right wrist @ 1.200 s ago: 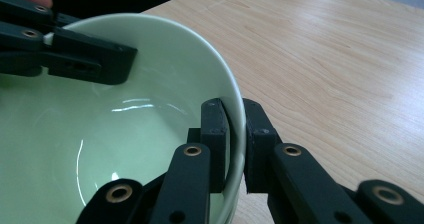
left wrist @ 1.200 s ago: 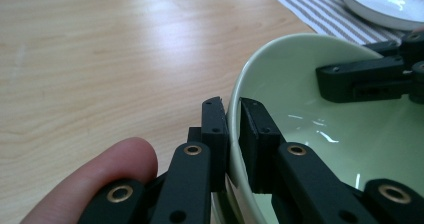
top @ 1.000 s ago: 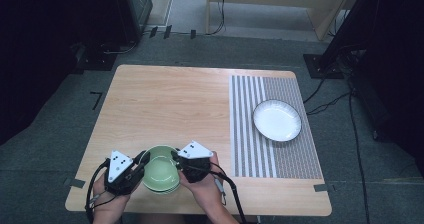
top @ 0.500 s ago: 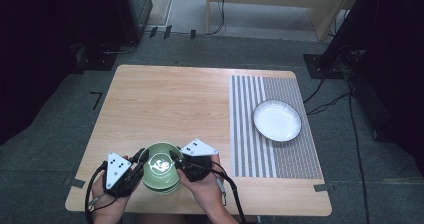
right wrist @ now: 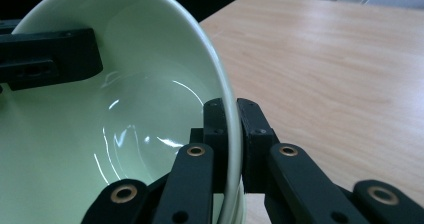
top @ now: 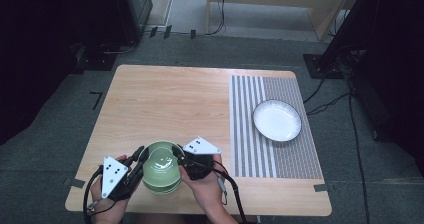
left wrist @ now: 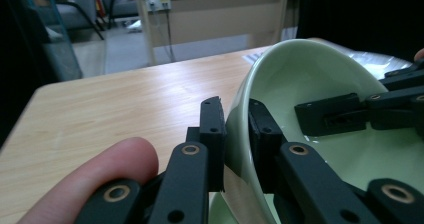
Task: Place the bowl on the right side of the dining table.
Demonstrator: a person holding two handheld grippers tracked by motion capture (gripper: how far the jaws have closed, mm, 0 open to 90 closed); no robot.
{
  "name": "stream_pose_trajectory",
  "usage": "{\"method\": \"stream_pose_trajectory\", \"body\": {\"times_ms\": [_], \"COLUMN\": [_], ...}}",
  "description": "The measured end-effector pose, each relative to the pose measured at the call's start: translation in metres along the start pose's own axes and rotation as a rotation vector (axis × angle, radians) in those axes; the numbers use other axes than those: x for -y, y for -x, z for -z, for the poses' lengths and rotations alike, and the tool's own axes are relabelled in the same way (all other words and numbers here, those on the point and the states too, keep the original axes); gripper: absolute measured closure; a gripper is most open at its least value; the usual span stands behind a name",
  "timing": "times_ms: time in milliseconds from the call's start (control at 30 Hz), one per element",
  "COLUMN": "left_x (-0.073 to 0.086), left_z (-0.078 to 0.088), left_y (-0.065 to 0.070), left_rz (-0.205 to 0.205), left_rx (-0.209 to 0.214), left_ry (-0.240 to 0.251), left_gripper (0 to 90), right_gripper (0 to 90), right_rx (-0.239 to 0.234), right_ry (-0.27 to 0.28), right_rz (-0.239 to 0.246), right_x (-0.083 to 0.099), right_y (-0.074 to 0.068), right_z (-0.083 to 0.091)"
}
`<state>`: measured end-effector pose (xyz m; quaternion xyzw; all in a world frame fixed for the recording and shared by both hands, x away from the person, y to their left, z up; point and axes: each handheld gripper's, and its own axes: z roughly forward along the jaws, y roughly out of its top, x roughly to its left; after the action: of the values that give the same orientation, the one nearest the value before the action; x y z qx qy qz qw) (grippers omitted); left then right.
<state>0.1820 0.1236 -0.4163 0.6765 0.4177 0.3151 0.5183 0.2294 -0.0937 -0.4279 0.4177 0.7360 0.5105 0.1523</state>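
1. Left hand-held gripper (top: 141,156) is clamped on the left rim of the top green bowl (top: 161,165), one of two stacked on the near tabletop (top: 165,104) edge.
2. Right hand-held gripper (top: 176,151) pinches its right rim.
3. One white plate (top: 277,120) sits on the striped mat (top: 250,134).

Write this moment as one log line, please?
left tool: clamps bowl rim | right tool: clamps opposite rim | green bowl: near table edge | white plate: striped mat

Lab, dark equipment racks (top: 132,6), floor cables (top: 325,101)
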Motion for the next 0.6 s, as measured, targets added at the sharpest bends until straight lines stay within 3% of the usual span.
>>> {"method": "stream_pose_trajectory", "body": {"times_ms": [33, 200, 233, 267, 300, 367, 400, 433, 600], "left_x": [0.000, 0.002, 0.002, 0.002, 0.001, 0.000, -0.001, -0.003, -0.005], "left_z": [0.000, -0.001, -0.001, -0.001, -0.002, -0.002, -0.001, 0.001, 0.005], "left_y": [-0.001, -0.009, -0.009, -0.008, -0.007, -0.005, -0.004, -0.004, -0.006], "left_rz": [0.010, 0.048, 0.048, 0.043, 0.034, 0.031, 0.037, 0.080, 0.116], "left_rx": [0.009, 0.067, 0.067, 0.050, 0.057, 0.062, 0.075, 0.120, 0.153], "left_ry": [0.007, 0.051, 0.051, 0.052, 0.040, 0.048, 0.051, 0.047, 0.067], "left_gripper": [77.1, 44.4, 32.0, 32.0, 11.9, 2.8, 2.8, 0.0, 0.0], "right_gripper": [85.1, 85.0, 85.0, 85.1, 85.0, 85.1, 85.0, 85.1, 85.0], "right_rx": [0.013, 0.076, 0.076, 0.079, 0.091, 0.097, 0.101, 0.106, 0.115], "right_ry": [0.007, 0.041, 0.041, 0.044, 0.050, 0.056, 0.058, 0.061, 0.072], "right_rz": [0.011, 0.039, 0.039, 0.043, 0.051, 0.052, 0.052, 0.047, 0.050], "right_x": [-0.001, -0.004, -0.004, -0.004, -0.004, -0.004, -0.004, -0.004, -0.005], "right_y": [0.000, 0.005, 0.005, 0.006, 0.008, 0.009, 0.011, 0.013, 0.017], "right_z": [0.001, 0.012, 0.012, 0.013, 0.016, 0.018, 0.019, 0.022, 0.027]}}
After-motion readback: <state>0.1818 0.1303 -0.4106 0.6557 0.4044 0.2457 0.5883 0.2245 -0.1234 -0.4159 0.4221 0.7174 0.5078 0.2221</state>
